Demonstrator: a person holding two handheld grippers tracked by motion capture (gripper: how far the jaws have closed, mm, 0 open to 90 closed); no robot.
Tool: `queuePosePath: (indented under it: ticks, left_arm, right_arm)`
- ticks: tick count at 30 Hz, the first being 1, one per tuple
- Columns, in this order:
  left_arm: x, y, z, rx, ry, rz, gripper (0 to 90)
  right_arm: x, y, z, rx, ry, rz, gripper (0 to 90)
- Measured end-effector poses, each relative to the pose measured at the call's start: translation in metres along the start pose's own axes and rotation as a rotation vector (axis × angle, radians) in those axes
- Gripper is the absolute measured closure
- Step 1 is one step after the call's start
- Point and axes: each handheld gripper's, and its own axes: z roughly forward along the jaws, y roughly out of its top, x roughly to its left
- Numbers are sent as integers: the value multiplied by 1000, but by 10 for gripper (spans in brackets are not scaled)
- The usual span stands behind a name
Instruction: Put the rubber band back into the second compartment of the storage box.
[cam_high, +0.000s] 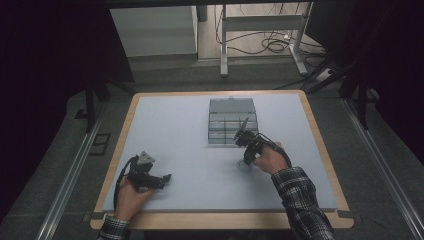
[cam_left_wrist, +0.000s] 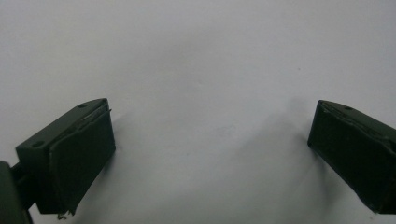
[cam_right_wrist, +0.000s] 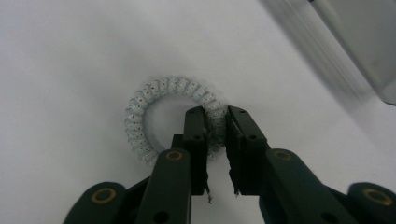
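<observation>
A pale coiled hair tie (cam_right_wrist: 140, 107) lies flat on the white table top (cam_high: 175, 130), just in front of the compartment box; it also shows faintly in the high view as a hair tie (cam_high: 242, 165). My right gripper (cam_right_wrist: 215, 116) points down at it, its jaws shut on the ring's right side with one jaw inside the loop and one outside. In the high view the right gripper (cam_high: 247, 160) sits right of centre. My left gripper (cam_high: 167, 177) rests near the front left, and its own view shows the left gripper (cam_left_wrist: 210, 140) wide open over bare table with nothing between the jaws.
A clear compartment box (cam_high: 232, 121) stands at the back centre of the table, its corner close to the right gripper as the box edge (cam_right_wrist: 369, 42). The wooden table rim (cam_high: 220, 220) runs along the front. Dark floor and desk legs lie beyond.
</observation>
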Motion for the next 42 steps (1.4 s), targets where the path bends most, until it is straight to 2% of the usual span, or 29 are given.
queuePosePath:
  ticks: [2,6,10,34,42]
  left_arm:
    - [0,0,0,0,0,0,4]
    - [0,0,0,0,0,0,4]
    - [0,0,0,0,-1,0,4]
    - [0,0,0,1,-1,0,3]
    - [0,0,0,1,-1,0,4]
  right_arm:
    - [-1,0,0,3,4,-2,810]
    - [-3,3,0,26,18,31,822]
    - [-4,5,-1,51,30,40,823]
    - [-3,15,-31,39,44,41,822]
    - [-7,19,-44,9,39,42,822]
